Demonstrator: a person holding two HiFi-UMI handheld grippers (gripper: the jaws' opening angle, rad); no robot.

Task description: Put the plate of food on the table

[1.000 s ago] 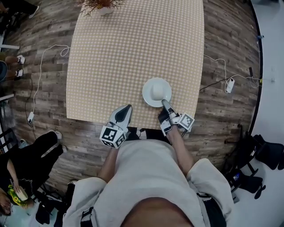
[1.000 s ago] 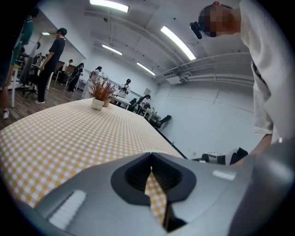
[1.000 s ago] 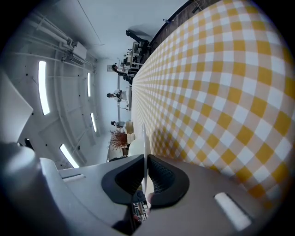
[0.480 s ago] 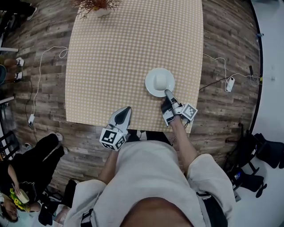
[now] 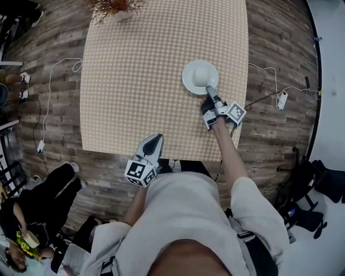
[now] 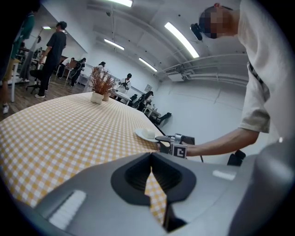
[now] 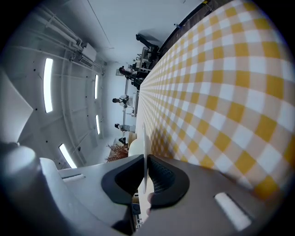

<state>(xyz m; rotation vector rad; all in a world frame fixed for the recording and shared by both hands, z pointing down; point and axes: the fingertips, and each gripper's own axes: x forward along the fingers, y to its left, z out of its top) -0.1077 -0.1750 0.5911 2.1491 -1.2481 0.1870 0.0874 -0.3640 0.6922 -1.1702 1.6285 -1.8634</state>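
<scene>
A white plate (image 5: 200, 76) bearing a pale rounded piece of food (image 5: 200, 72) is over the right side of the checked table (image 5: 140, 70). My right gripper (image 5: 208, 89) is shut on the plate's near rim. In the right gripper view the plate (image 7: 144, 152) shows edge-on between the pads, with the food (image 7: 134, 147) behind it. I cannot tell whether the plate rests on the cloth. My left gripper (image 5: 157, 138) hangs at the table's near edge, shut and empty. From the left gripper view the plate (image 6: 146, 134) and right gripper (image 6: 161, 138) are ahead to the right.
A potted dried plant (image 5: 116, 8) stands at the table's far end. Cables and a power strip (image 5: 280, 99) lie on the wooden floor to the right, dark bags (image 5: 307, 199) beyond. People sit or stand at the left (image 5: 21, 215).
My right gripper has carried the plate farther from the near edge, up and to the right in the head view. The left gripper has stayed by the near edge.
</scene>
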